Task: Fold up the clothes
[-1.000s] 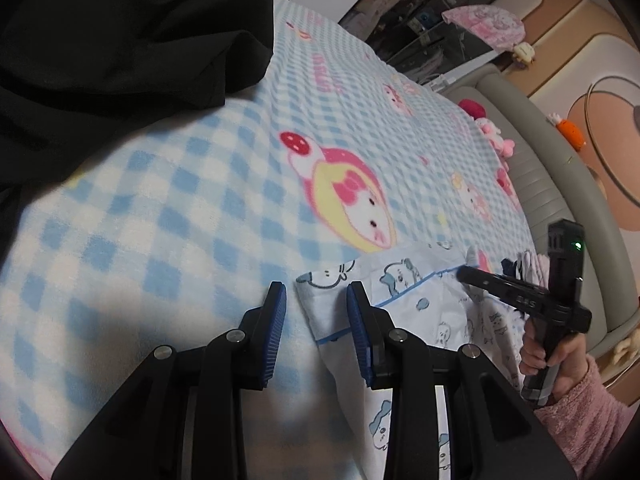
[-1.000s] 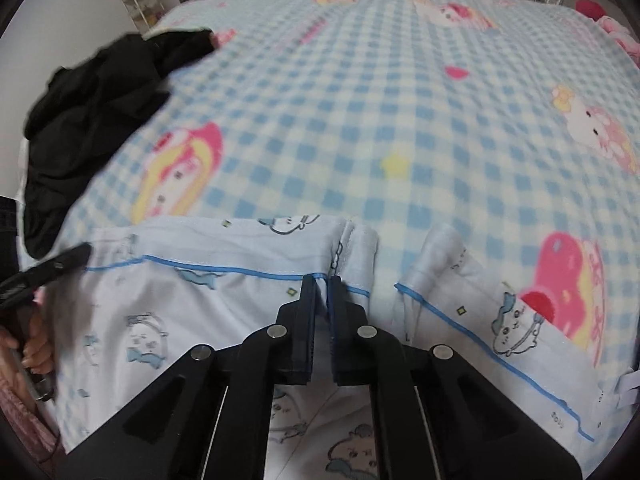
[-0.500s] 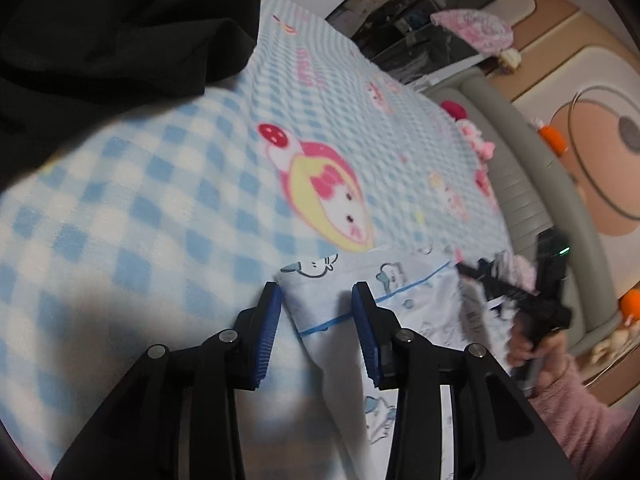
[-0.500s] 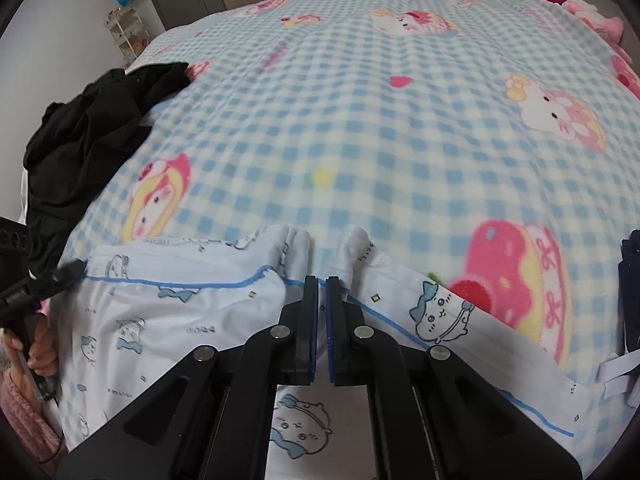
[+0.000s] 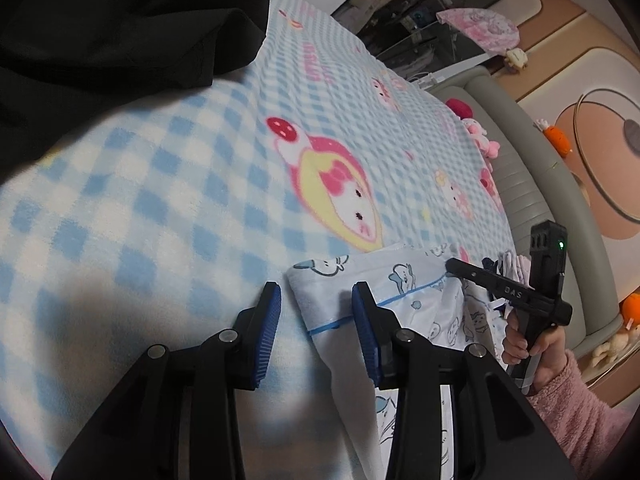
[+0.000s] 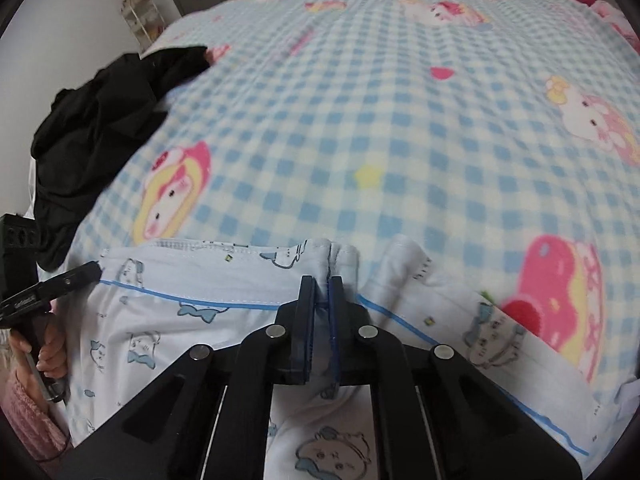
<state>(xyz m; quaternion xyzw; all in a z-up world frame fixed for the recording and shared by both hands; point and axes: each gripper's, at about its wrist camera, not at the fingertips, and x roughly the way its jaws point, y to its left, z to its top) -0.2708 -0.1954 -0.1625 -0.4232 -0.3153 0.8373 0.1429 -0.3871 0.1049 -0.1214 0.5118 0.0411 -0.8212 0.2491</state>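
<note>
Checked blanket [image 6: 400, 120] bare beyond; right tongs [image 6: 321, 292] pinch pyjama [image 6: 192, 320] hem, left tongs [image 5: 316, 308] part-open astride corner.

pale blue cartoon-print garment [image 6: 192, 320] with blue piping lies partly bunched on the checked blanket [image 6: 400, 140].

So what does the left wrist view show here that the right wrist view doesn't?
Left wrist only: the left gripper open, a corner of the white printed garment between its pads, untouched; also the grey padded bed edge and the floor mat.
Right wrist only: the right gripper shut on the garment's bunched edge, and a small shelf by the wall.
Both: the checked blanket and the black clothing pile.
</note>
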